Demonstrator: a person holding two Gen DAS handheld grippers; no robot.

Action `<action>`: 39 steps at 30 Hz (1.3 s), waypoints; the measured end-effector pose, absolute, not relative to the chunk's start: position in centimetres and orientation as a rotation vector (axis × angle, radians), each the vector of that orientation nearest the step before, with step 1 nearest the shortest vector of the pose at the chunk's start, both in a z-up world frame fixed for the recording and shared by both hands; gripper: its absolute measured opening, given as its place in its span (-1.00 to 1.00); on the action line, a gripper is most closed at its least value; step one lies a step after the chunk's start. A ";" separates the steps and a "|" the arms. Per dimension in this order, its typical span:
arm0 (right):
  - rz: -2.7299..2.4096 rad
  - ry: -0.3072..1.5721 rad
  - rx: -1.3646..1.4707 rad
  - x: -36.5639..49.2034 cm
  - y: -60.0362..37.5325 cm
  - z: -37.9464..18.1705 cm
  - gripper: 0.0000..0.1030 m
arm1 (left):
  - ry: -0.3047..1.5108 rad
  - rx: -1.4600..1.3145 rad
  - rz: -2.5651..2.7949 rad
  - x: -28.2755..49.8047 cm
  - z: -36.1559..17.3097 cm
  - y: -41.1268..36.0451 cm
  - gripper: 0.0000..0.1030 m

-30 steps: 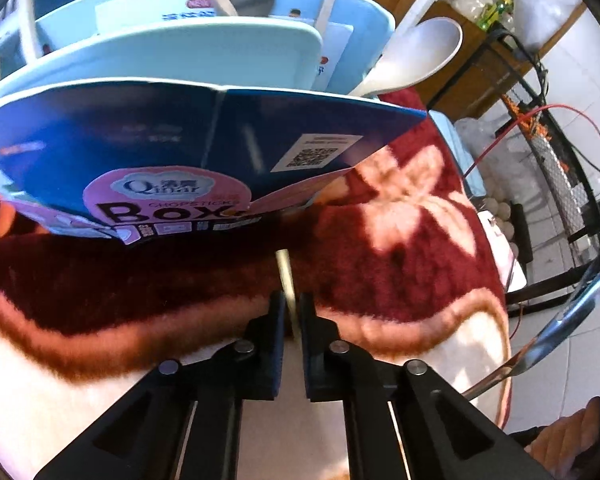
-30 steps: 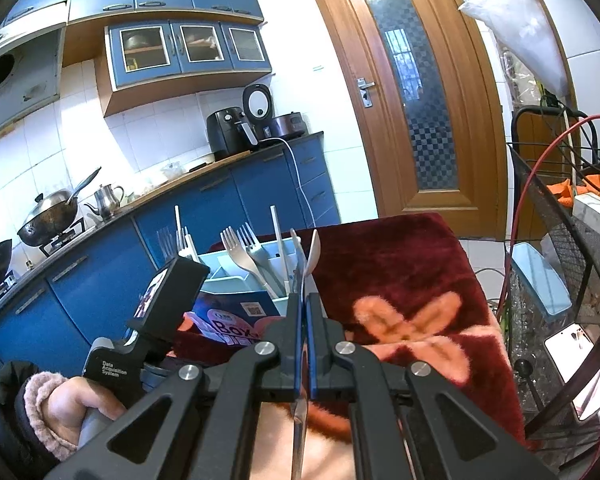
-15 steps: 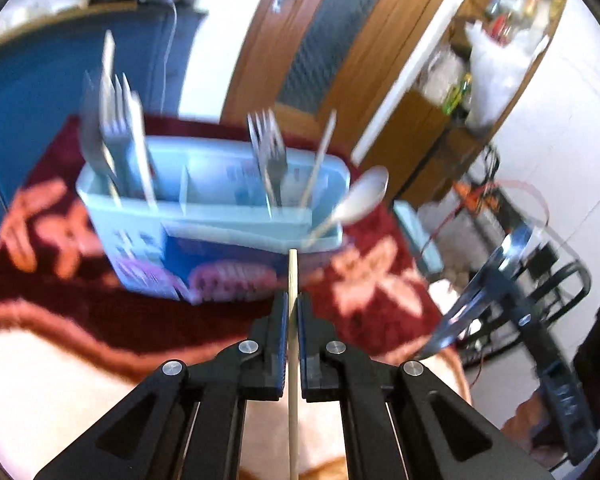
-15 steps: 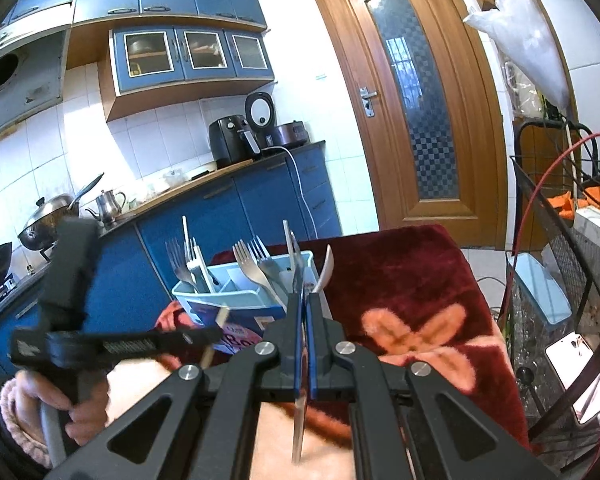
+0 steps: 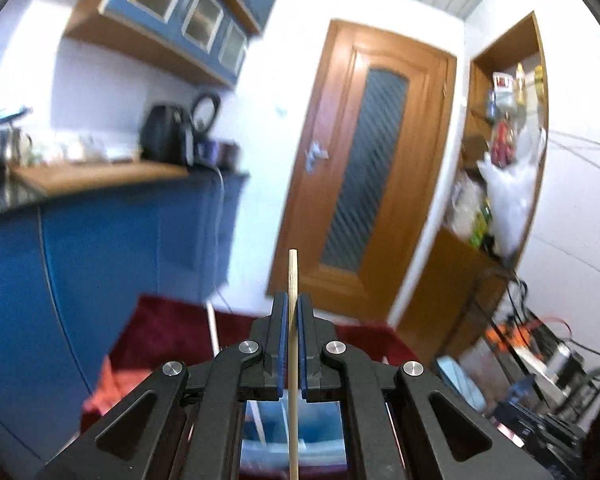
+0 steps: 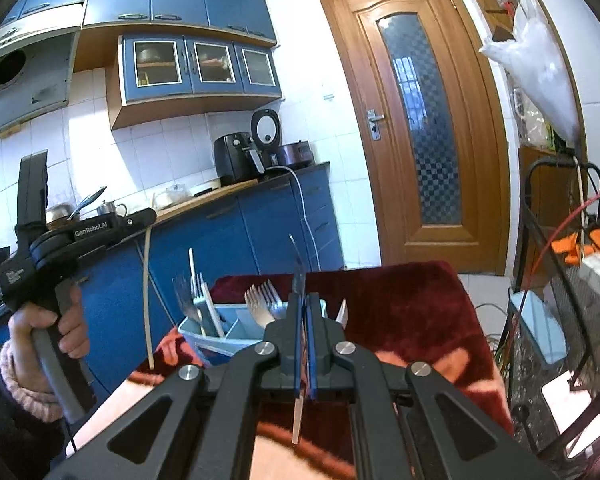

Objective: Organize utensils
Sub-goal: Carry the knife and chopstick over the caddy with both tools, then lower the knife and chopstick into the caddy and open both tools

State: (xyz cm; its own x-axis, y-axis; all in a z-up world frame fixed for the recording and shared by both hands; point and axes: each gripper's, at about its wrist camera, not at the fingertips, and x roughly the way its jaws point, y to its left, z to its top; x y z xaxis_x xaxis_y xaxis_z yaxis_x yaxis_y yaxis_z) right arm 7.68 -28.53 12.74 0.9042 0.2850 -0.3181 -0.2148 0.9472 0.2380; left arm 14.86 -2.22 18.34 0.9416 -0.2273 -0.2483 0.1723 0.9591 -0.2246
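Observation:
My left gripper [image 5: 291, 308] is shut on a pale wooden chopstick [image 5: 292, 276], held upright and raised high; it also shows in the right wrist view [image 6: 147, 280], hanging from the left gripper [image 6: 140, 220]. My right gripper [image 6: 303, 300] is shut on a thin metal utensil [image 6: 298, 272], seen edge-on, its type unclear. The light blue utensil box [image 6: 204, 334] stands on the red patterned cloth [image 6: 400, 304], holding several forks [image 6: 262, 300] and a white spoon [image 6: 342, 312]. Part of the box shows below the left gripper [image 5: 268, 436].
Blue kitchen cabinets and a counter [image 6: 236, 216] with appliances run along the left. A wooden door [image 6: 416, 128] is behind the table. A black wire rack with cables [image 6: 560, 280] stands to the right of the table.
My left gripper has lifted the chopstick off the cloth and tilted up, so the box dropped below its view. My right gripper has held nearly still with its utensil.

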 end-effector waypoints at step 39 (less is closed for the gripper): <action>0.212 0.409 0.067 17.2 -24.2 11.0 -0.91 | 0.191 -0.232 -0.108 20.0 11.4 -2.5 -0.91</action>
